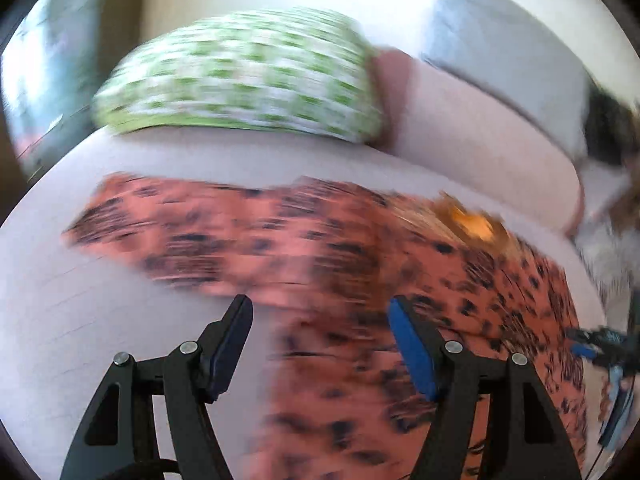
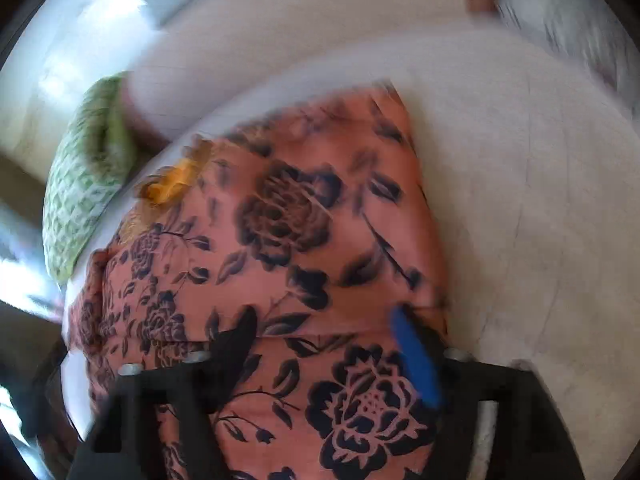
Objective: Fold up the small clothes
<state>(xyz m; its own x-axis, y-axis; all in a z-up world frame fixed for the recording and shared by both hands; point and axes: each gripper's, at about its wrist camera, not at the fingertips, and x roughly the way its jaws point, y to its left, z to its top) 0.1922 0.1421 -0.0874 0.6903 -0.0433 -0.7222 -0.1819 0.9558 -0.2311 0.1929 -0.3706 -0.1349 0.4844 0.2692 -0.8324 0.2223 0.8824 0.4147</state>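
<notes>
Both claws point steeply downward. The left claw stands spread with nothing between its fingers; the right claw likewise stands apart, gripping nothing.

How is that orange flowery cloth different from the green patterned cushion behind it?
The orange cloth carries large dark flowers; the green cushion has a small green-and-white repeat. The cloth lies flat and spread on the pale seat, while the cushion is plump and leans against the sofa back. The cloth sits under both grippers; the cushion lies beyond them. Both are patterned fabric resting on the same sofa.
</notes>
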